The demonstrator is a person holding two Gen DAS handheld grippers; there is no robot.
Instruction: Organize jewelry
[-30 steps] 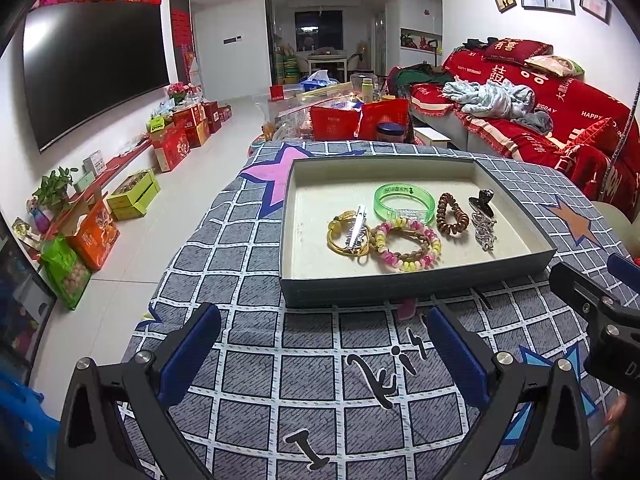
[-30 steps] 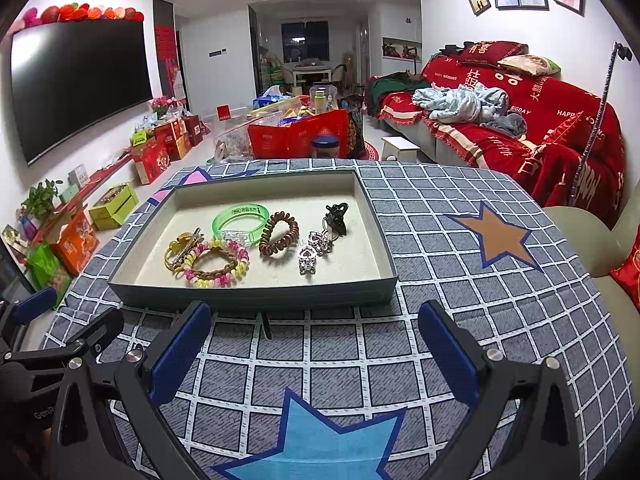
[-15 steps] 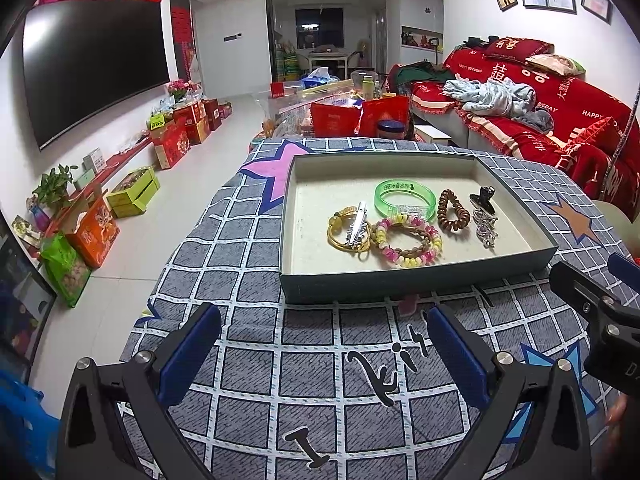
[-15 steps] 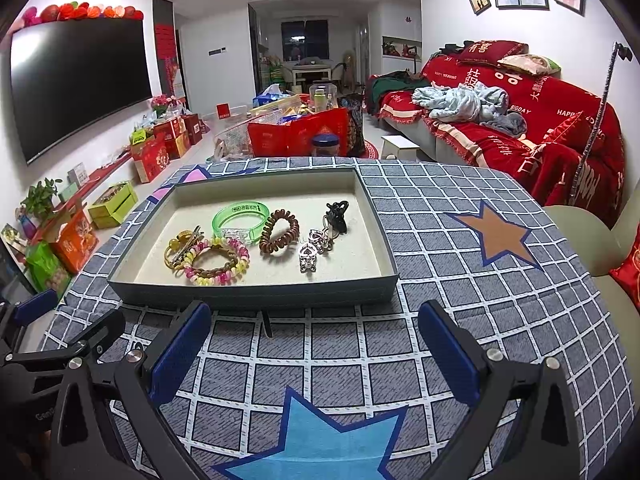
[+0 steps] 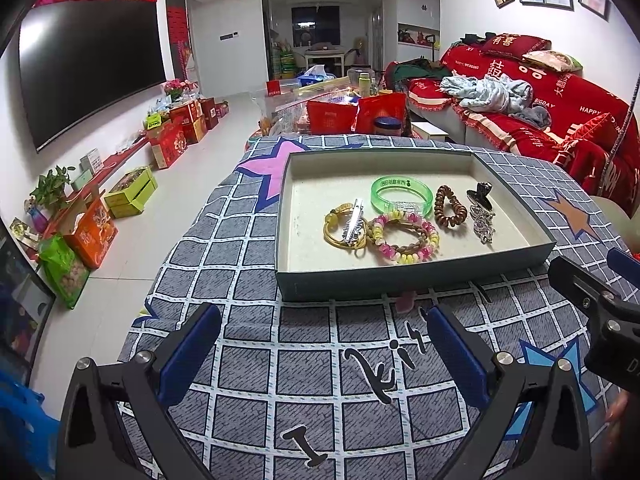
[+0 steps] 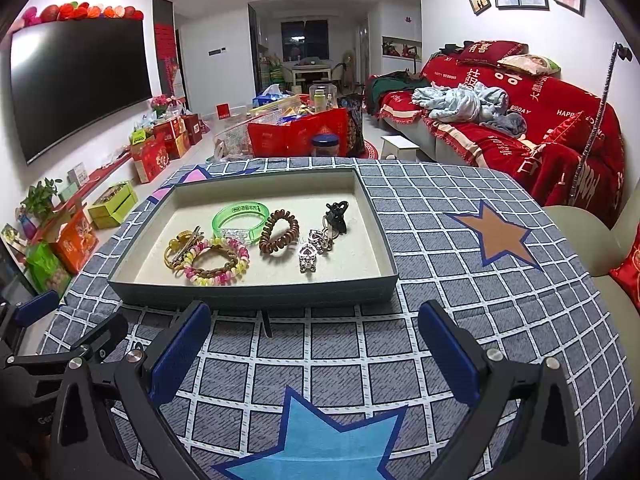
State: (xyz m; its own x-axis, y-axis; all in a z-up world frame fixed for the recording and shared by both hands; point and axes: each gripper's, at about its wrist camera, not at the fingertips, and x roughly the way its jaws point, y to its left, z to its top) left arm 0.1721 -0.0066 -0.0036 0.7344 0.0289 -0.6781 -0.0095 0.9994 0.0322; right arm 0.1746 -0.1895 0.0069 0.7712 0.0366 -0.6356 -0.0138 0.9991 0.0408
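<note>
Both tools are held wide apart and carry nothing. The left tool and the right tool hover over the checked cloth of the desk, short of the near wall of the tray.

All the jewelry visible lies inside the tray, in a loose row across its middle. In the right wrist view, taking the tray centre as the clock centre:
- Gold bangle with a silver clip at 9 o'clock.
- Beaded bracelet at 8 o'clock, touching the gold bangle.
- Green bangle at 11 o'clock, its near edge just beside the beads.
- Brown coil hair tie near centre.
- Silver charm chain at 4 o'clock.
- Black claw clip at 2 o'clock, touching the far end of the chain.

No pieces show on the cloth outside the tray. This arrangement fits either a collected set awaiting spacing or a finished layout; the views do not settle which.

If pieces are to be separated, these points apply as a judgement:
- Approach from above the near wall, not across it.
- Close on a single rim. The bangle and beads overlap and would probably drag together.
- Expect the chain to be limp and trail; grip it mid-length.
- Hold the tray steady with the other tool, since it may slide on the cloth.
</note>
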